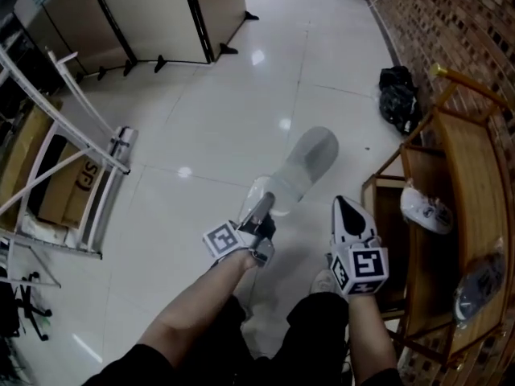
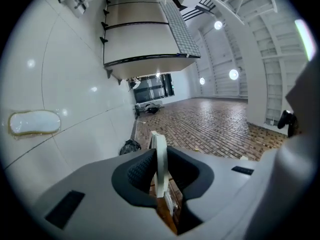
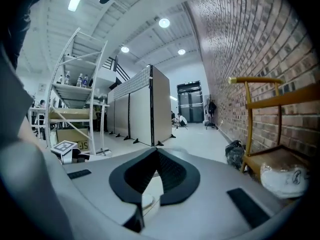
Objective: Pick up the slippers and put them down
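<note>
My left gripper (image 1: 264, 209) is shut on the thin edge of a white slipper (image 1: 310, 161), which reaches out ahead of it over the tiled floor. In the left gripper view the slipper's edge (image 2: 160, 159) stands pinched between the dark pads of the left gripper (image 2: 158, 156). A second white slipper (image 2: 35, 122) lies flat on the floor tiles below. My right gripper (image 1: 348, 206) hangs beside the left one, near the wooden rack, with nothing in it. In its own view the right gripper (image 3: 156, 156) has its pads meeting at the tips.
A wooden rack (image 1: 471, 159) at the right holds bagged white slippers (image 1: 426, 209). A black bag (image 1: 398, 95) lies by the brick wall. A white metal shelf (image 1: 76, 175) with a cardboard box stands left, and partition screens (image 1: 161, 14) are at the back.
</note>
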A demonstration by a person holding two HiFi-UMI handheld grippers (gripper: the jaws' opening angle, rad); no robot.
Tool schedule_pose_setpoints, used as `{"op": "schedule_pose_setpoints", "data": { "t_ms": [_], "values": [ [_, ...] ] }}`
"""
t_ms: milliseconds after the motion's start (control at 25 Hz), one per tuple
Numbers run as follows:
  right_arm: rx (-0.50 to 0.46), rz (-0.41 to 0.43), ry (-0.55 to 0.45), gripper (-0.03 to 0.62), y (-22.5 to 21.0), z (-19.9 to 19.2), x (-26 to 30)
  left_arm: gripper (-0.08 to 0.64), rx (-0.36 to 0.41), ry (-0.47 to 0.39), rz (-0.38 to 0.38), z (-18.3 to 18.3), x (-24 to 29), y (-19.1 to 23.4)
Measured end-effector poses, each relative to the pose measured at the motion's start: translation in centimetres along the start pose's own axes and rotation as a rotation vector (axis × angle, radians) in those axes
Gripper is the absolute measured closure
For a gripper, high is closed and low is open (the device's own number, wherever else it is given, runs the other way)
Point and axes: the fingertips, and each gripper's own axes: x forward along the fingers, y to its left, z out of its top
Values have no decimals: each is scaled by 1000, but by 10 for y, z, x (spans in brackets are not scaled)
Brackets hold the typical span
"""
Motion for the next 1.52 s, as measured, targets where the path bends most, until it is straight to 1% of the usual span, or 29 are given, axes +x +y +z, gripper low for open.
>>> {"op": "schedule_pose_setpoints", "data": {
  "t_ms": [160,280,400,480,560,680,760,880,960,1080,1280,1400,1520],
  "values": [
    [19,-21,61,583,-17,-41,28,499,-93,-60,34,-17,7,50],
    [32,-55,119,581,-33,-80,54,499,-134,-70,67,-39,10,86],
    [82,-90,178,583,-49,-122,71,499,-188,-78,89,-56,15,114],
    [112,-133,229,583,-61,-149,77,499,-203,-80,102,-61,19,131],
    [120,-185,281,583,-73,-174,81,499,-220,-92,115,-63,24,149],
    [129,-237,314,583,-82,-205,83,499,-234,-106,139,-66,31,178],
    [134,-246,319,583,-78,-221,86,499,-249,-120,152,-66,34,198],
    [124,-221,333,583,-65,-244,94,499,-278,-152,196,-68,33,232],
    [139,-222,318,583,-64,-255,98,499,-310,-180,220,-71,32,253],
    [168,-228,269,583,-71,-255,98,499,-338,-209,264,-77,28,283],
    [181,-191,308,583,-58,-261,98,499,-348,-187,345,-88,5,320],
    [196,-185,315,583,-57,-258,98,497,-360,-199,396,-96,-4,334],
    [198,-177,330,583,-58,-262,95,488,-375,-182,489,-112,-15,349]
  ]
}}
